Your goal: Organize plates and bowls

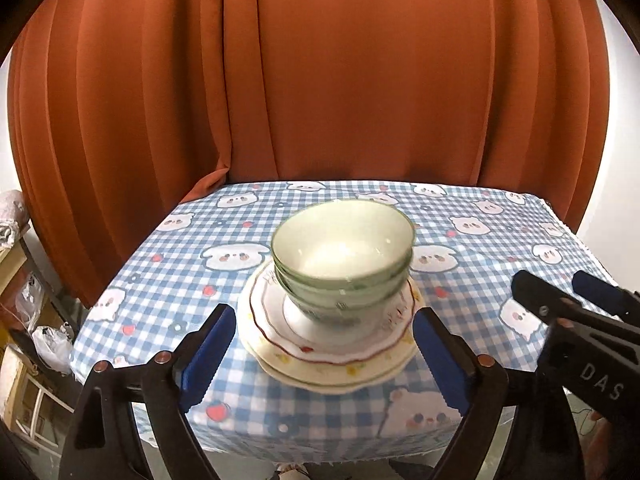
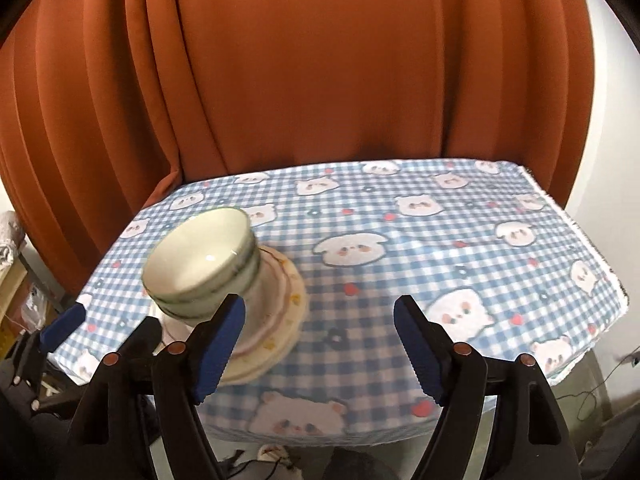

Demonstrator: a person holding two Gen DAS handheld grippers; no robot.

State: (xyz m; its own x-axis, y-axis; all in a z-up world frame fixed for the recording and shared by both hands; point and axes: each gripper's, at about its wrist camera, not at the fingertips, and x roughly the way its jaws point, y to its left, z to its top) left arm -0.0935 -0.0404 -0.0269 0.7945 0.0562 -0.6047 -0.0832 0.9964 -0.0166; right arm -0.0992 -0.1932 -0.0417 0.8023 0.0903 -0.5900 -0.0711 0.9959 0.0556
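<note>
Pale green bowls (image 1: 343, 256) sit nested in a stack on top of stacked plates (image 1: 332, 354), a red-rimmed white one over cream ones, on the table's near middle. My left gripper (image 1: 322, 358) is open and empty, its blue pads either side of the plates' near rim without touching. In the right wrist view the bowls (image 2: 200, 264) and plates (image 2: 280, 312) lie at the left. My right gripper (image 2: 320, 344) is open and empty over bare cloth to the right of the stack. It also shows in the left wrist view (image 1: 568, 292).
The table (image 1: 500, 248) wears a blue checked cloth with bear prints. An orange curtain (image 1: 320, 80) hangs close behind it. Shelves with bags and clutter (image 1: 28, 312) stand left of the table. A cable (image 2: 600, 384) lies on the floor at the right.
</note>
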